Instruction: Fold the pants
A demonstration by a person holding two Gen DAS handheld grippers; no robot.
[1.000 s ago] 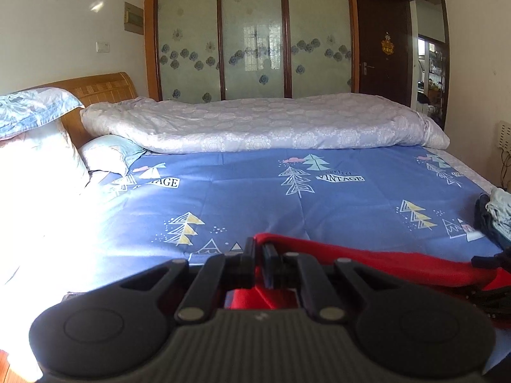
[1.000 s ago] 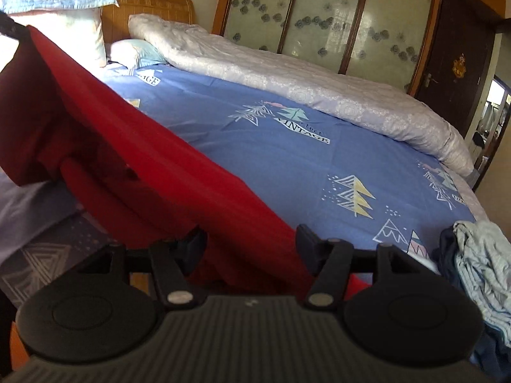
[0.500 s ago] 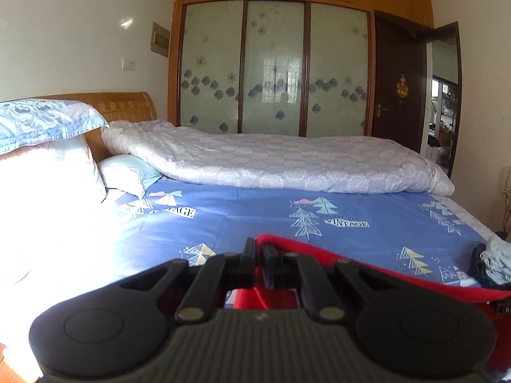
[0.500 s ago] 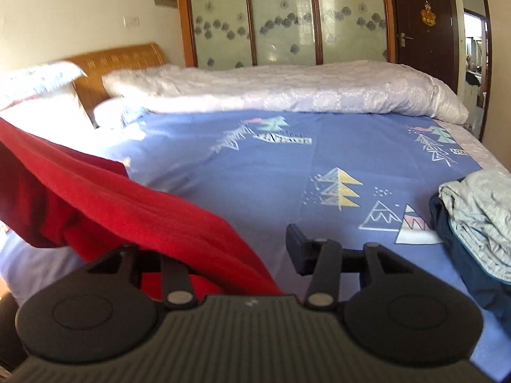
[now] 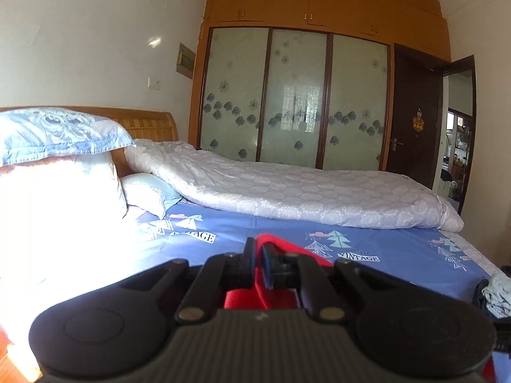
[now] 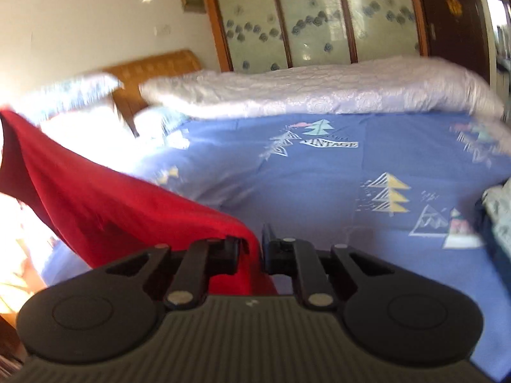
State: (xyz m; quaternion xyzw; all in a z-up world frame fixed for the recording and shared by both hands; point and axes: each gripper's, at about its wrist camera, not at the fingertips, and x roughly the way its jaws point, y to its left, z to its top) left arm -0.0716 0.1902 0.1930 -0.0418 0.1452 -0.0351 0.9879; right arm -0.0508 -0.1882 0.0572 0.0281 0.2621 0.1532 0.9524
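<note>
Red pants (image 6: 105,198) hang in the air over the near edge of the bed (image 6: 319,185), strung between the two tools rather than lying flat. In the left wrist view the left tool (image 5: 258,266) sits at 6 o'clock with its jaws pressed together on a fold of the red cloth, which pokes up between the fingers. In the right wrist view the right tool (image 6: 252,253) is closing, and the pants' edge lies in the narrowing gap at 6 o'clock; from there the cloth sweeps up toward 9 o'clock, where its far end is lifted against the bright light. That view is blurred, so I cannot tell whether the pads already pinch the cloth. Judging by this, the fold is barely begun: the garment is picked up and stretched, but no crease is laid and nothing rests neatly on the blue sheet. Spreading it on the bed, doubling the legs and folding them over all seem left to do. A heap of other clothes (image 6: 498,210) lies at 3 o'clock.
</note>
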